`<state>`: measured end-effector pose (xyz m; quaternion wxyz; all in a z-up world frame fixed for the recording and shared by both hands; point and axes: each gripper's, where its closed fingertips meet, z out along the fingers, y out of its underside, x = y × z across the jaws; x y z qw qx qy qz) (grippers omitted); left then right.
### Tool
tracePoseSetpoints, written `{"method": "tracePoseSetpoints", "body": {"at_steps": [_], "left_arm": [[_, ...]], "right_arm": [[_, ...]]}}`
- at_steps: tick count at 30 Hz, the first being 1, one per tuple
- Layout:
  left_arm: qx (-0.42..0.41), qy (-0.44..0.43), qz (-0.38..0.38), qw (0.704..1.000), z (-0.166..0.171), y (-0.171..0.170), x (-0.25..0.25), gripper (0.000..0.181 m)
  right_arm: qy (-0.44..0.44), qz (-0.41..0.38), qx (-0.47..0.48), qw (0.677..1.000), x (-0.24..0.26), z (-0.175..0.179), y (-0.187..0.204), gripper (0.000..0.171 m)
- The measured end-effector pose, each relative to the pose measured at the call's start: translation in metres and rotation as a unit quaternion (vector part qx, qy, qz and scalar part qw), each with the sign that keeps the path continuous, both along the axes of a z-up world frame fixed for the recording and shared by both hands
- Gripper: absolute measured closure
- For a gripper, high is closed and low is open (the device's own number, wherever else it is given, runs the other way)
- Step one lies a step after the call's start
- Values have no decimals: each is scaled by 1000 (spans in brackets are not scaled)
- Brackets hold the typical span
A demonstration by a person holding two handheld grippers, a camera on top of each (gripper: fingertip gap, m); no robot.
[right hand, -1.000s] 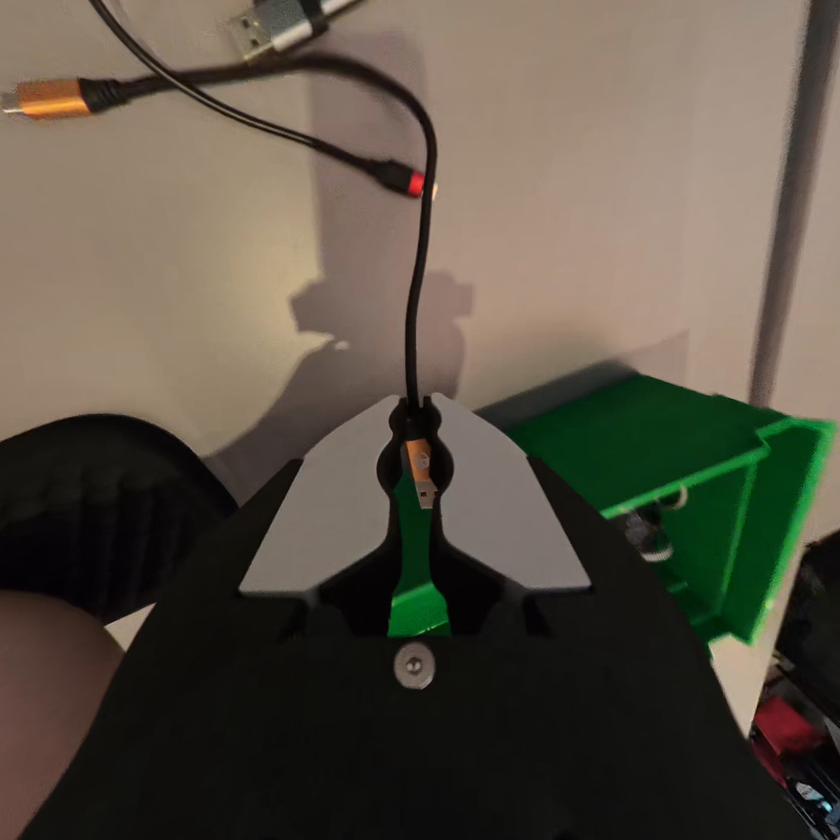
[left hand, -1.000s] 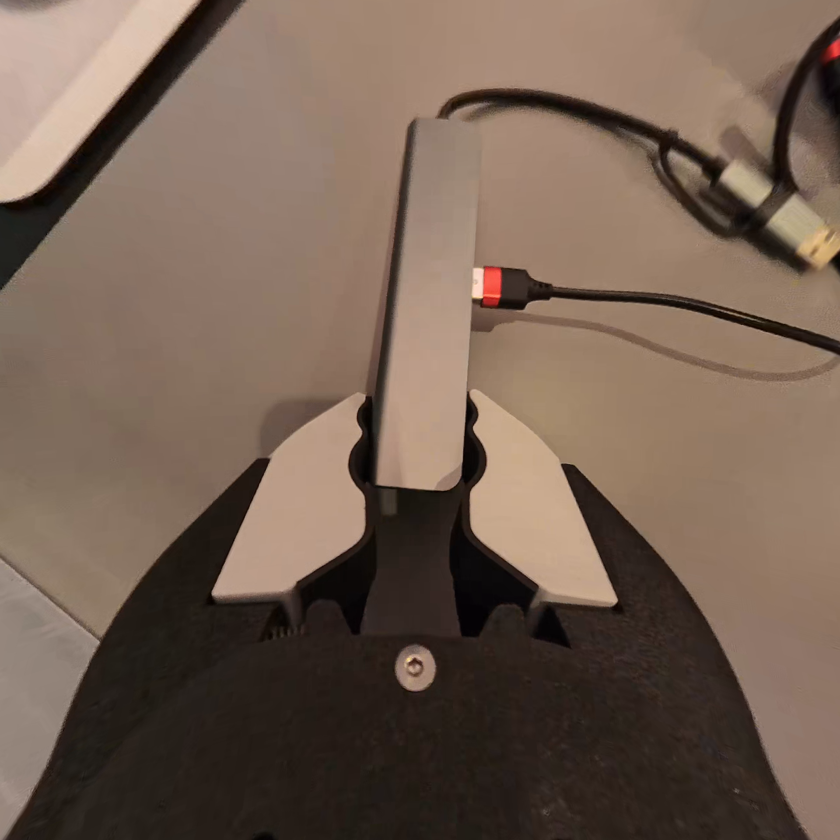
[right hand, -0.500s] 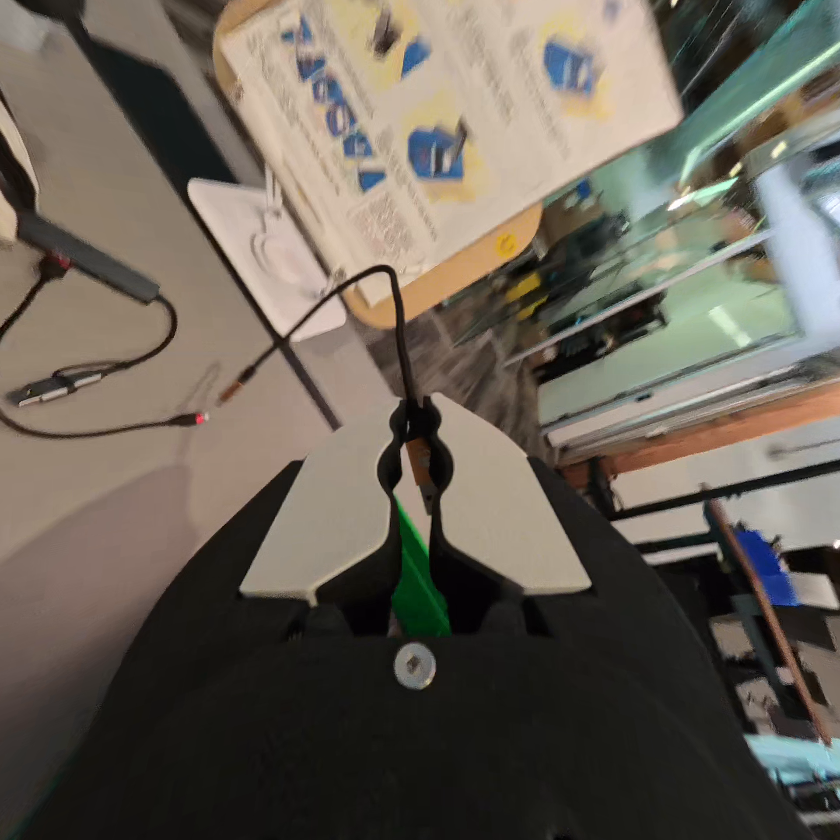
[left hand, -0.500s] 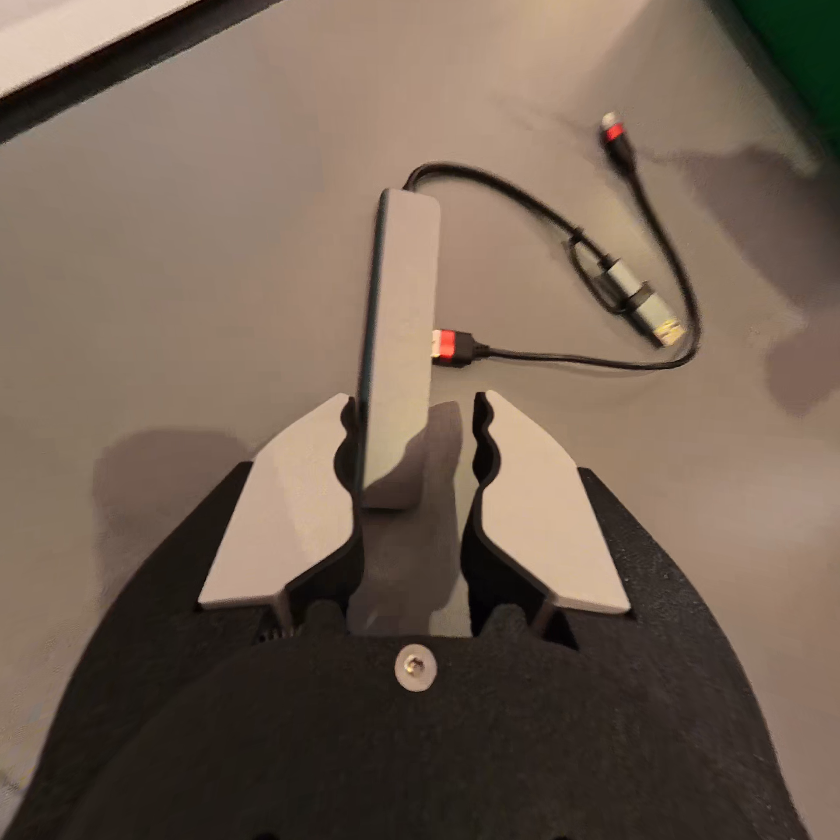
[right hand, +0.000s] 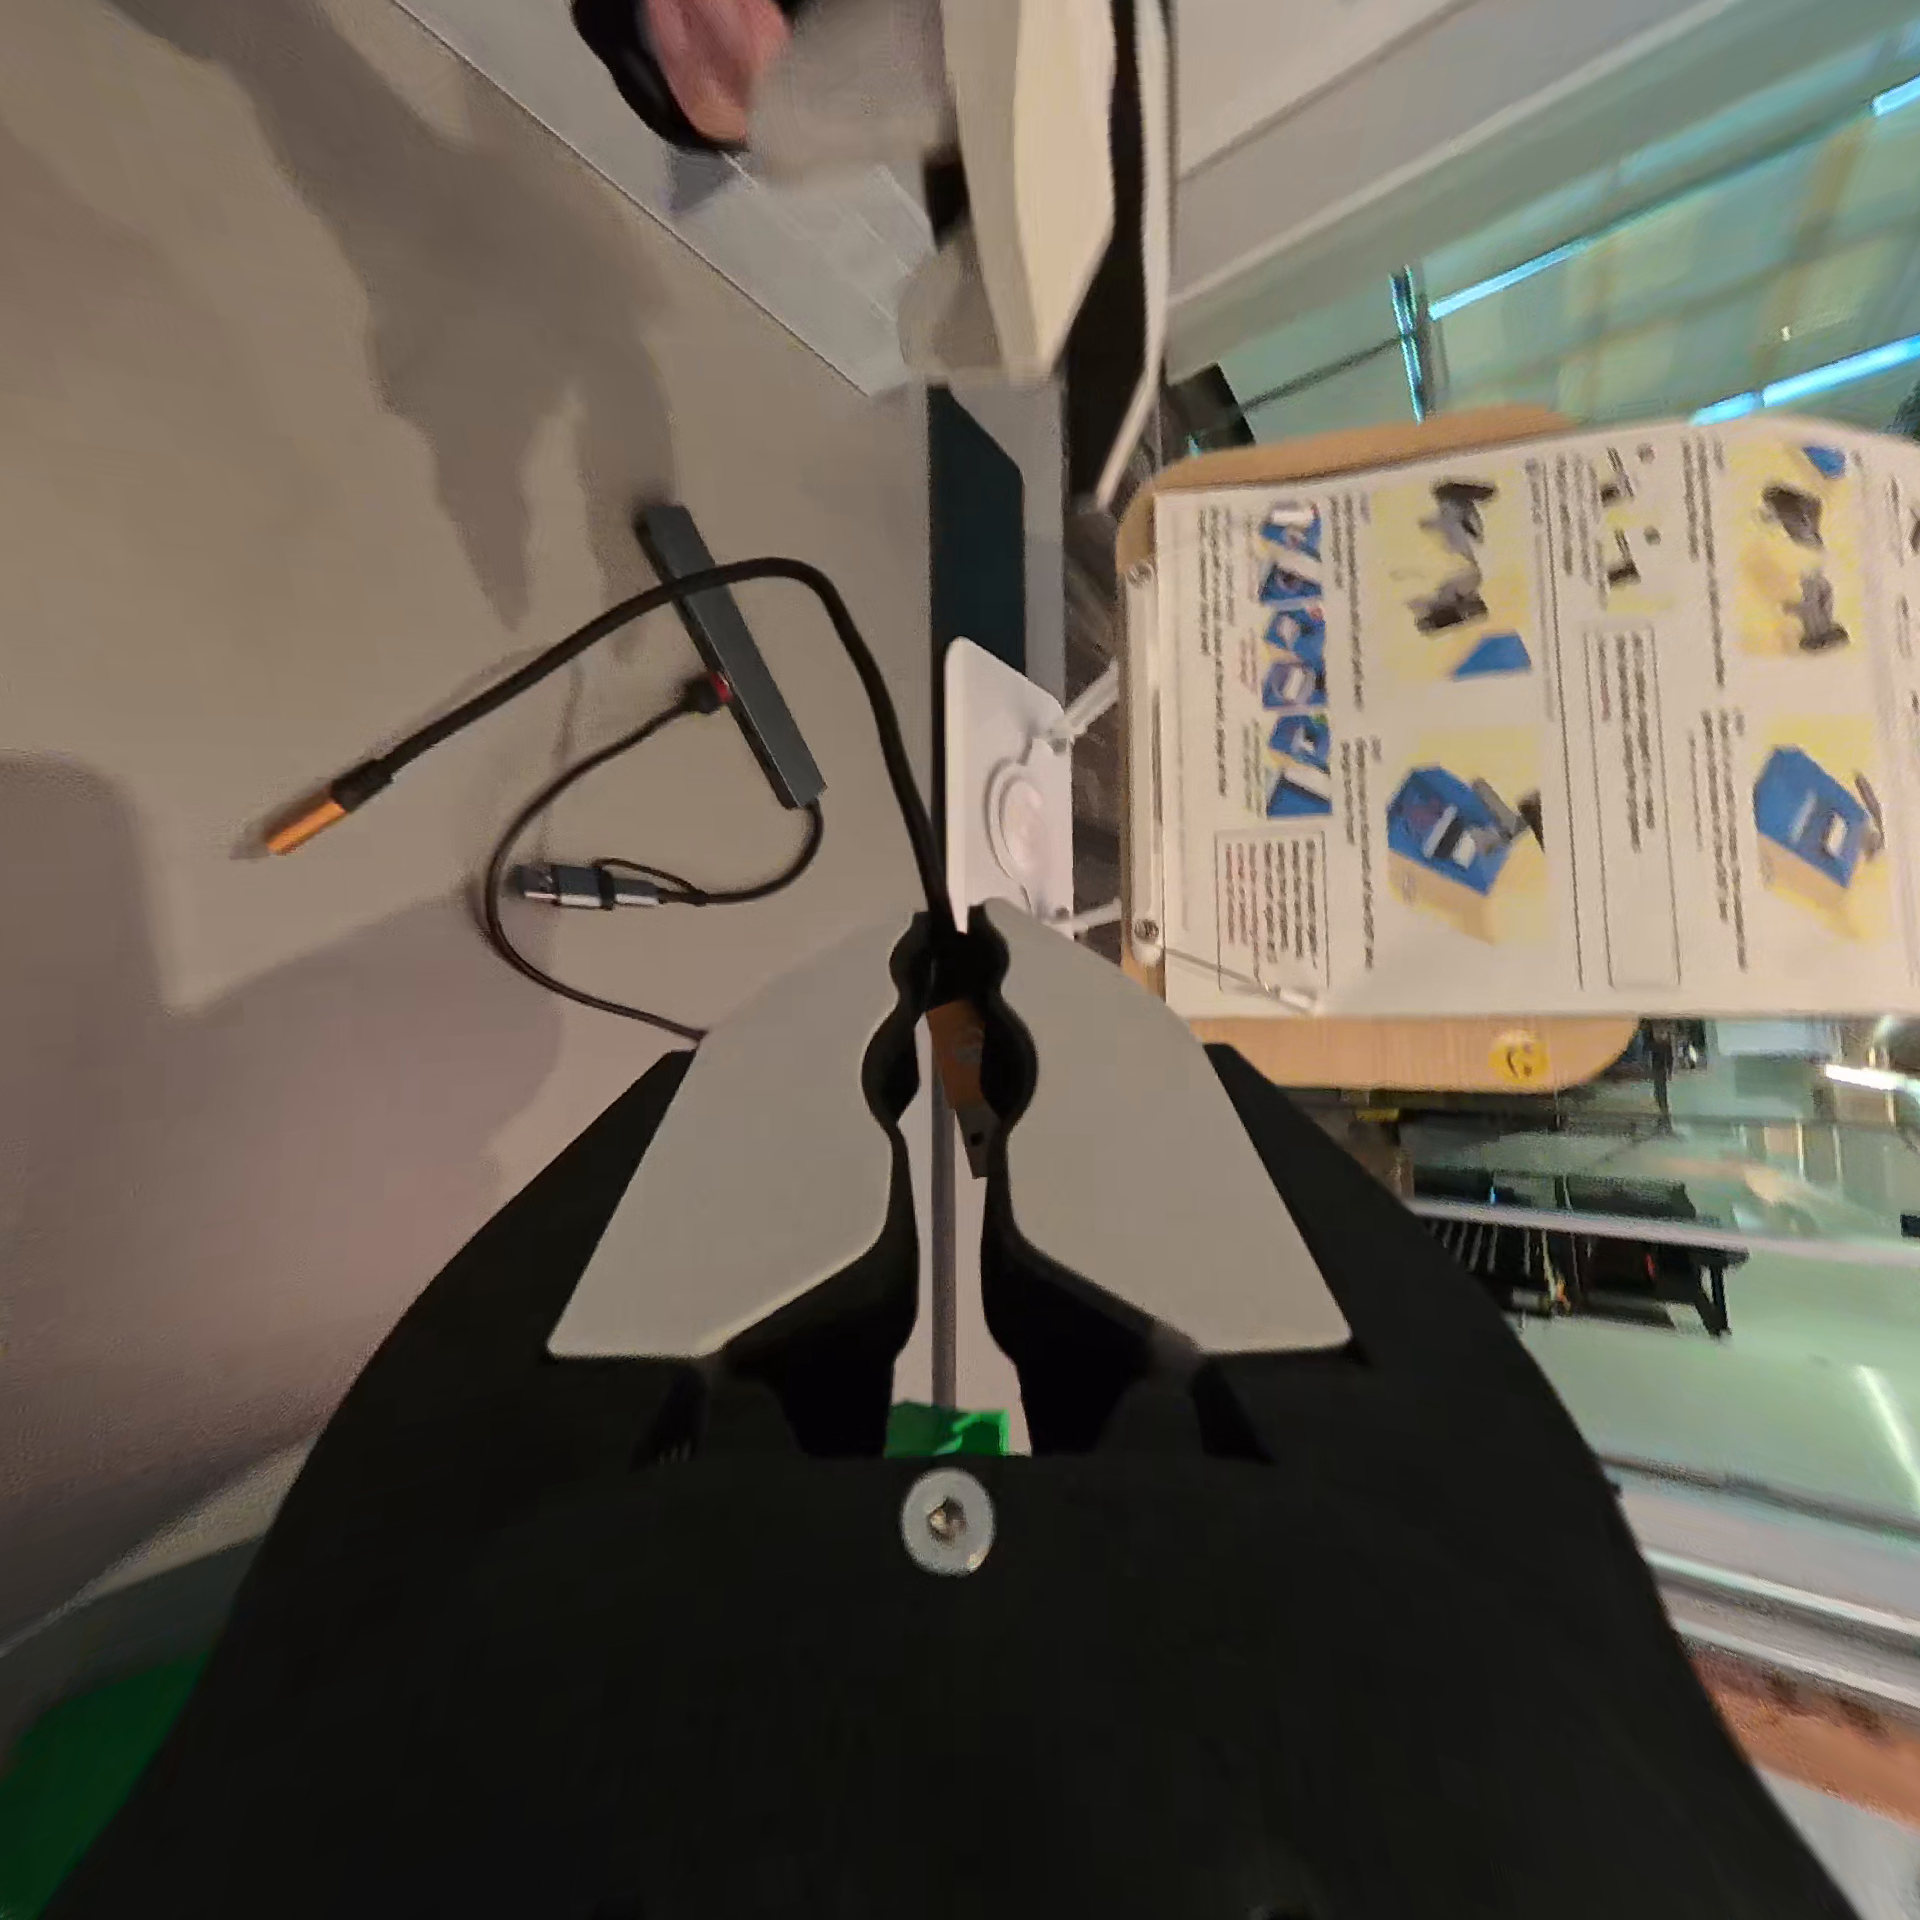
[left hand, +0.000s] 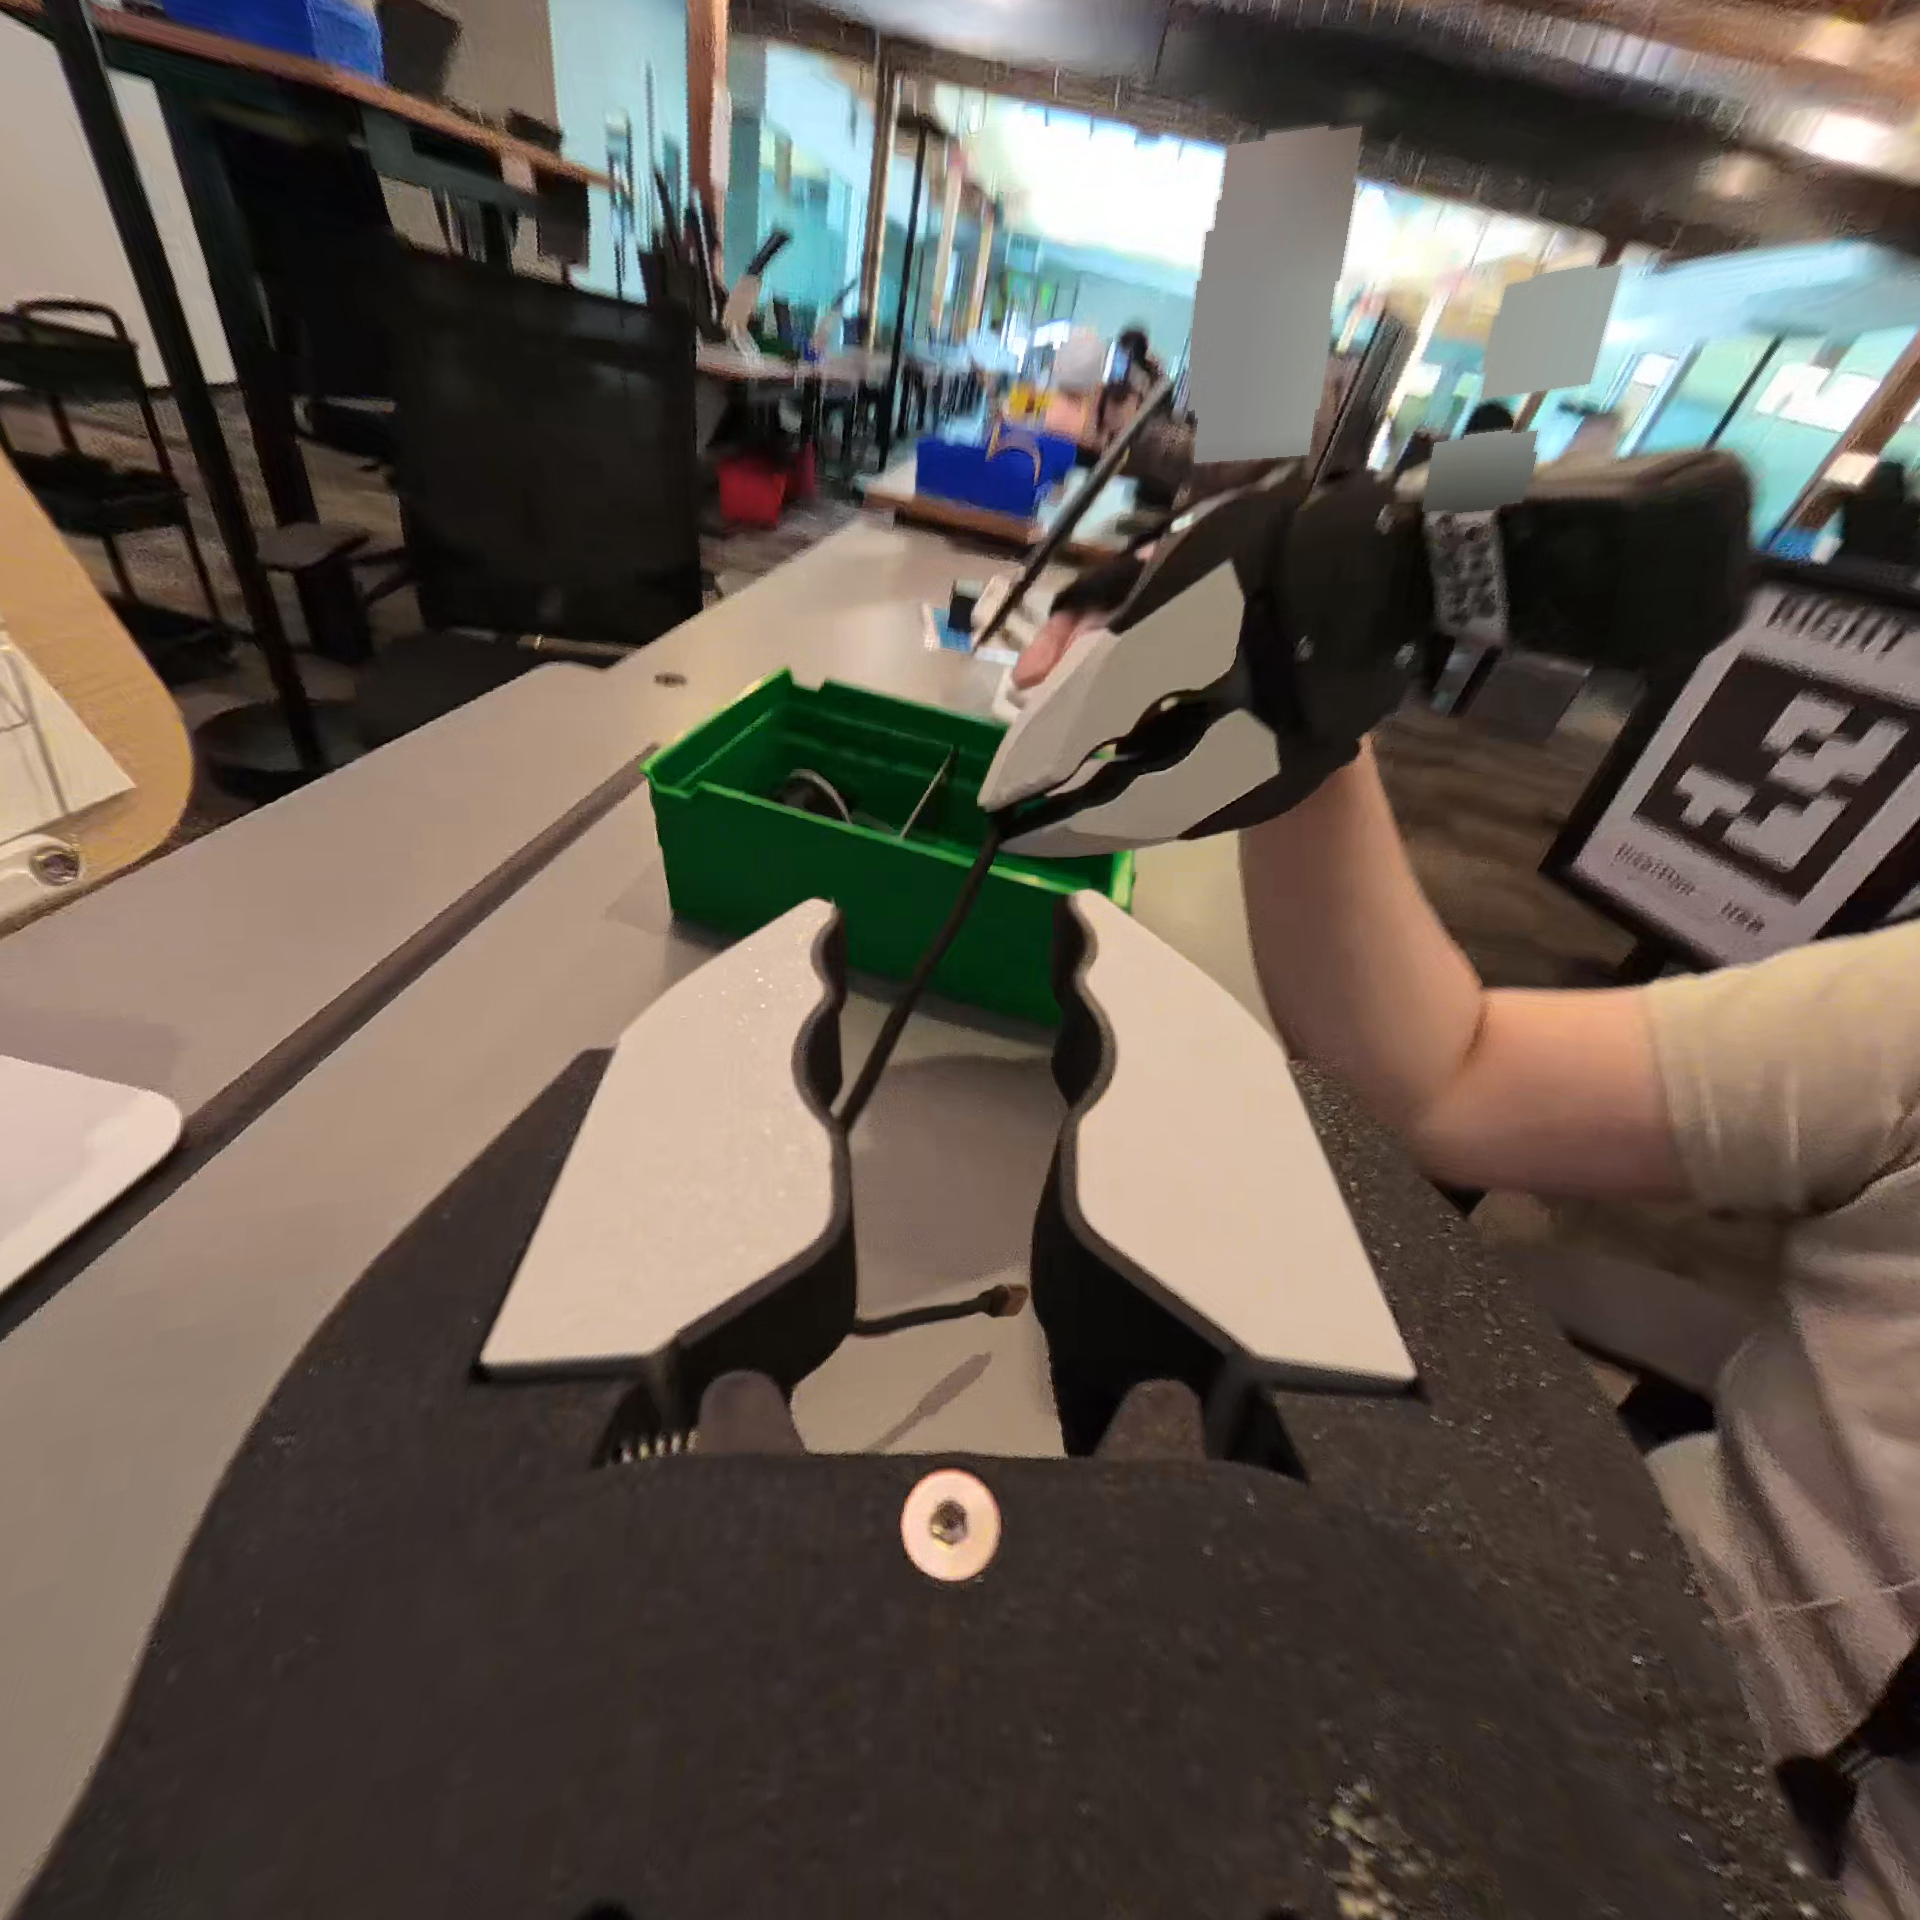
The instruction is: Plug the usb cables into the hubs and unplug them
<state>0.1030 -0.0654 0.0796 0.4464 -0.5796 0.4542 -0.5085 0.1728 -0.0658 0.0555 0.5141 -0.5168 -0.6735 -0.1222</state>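
My left gripper (left hand: 951, 935) is open and empty, raised above the grey table. My right gripper (right hand: 951, 925) is shut on the orange plug (right hand: 961, 1039) of a black cable (right hand: 831, 613) and holds it in the air. The cable's other orange plug (right hand: 307, 821) hangs free. In the left wrist view the right gripper (left hand: 997, 821) is ahead and the cable (left hand: 914, 987) hangs down between my left fingers. The slim grey hub (right hand: 727, 665) lies on the table with a red plug (right hand: 707, 691) in its side.
A green bin (left hand: 831, 873) holding some cables stands on the table ahead of the left gripper. The hub's own lead ends in a grey adapter (right hand: 582, 883). A white pad (right hand: 1003, 790) and a cardboard-backed poster (right hand: 1507, 727) sit at the table's far edge. My right fingertips sit around 9 centimeters from my left ones.
My left gripper has opened, let go of the hub and lifted away from the table. My right gripper has swung upward with the orange-plug cable still in it.
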Motion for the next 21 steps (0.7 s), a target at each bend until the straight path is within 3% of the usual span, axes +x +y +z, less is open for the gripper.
{"method": "tracePoseSetpoints", "body": {"at_steps": [6,8,11,13,15,18,21], "left_arm": [[71,169,-18,983,-54,-15,25,151],[73,194,-33,978,-65,-19,28,172],[72,187,-49,979,-65,-24,32,177],[51,157,-50,985,-54,-25,33,177],[3,106,-58,993,-36,-26,31,177],[-93,-5,-70,993,-3,-26,25,177],[-176,-130,-107,970,33,-32,19,177]], "right_arm": [[-40,41,-4,998,-26,-11,-15,163],[-45,45,-8,998,-28,-13,-17,163],[-42,29,2,999,-24,-11,-11,163],[4,32,60,998,-27,9,-4,154],[79,23,135,987,-26,43,0,132],[182,21,251,950,-11,92,-5,130],[256,-22,368,894,13,122,-3,131]]}}
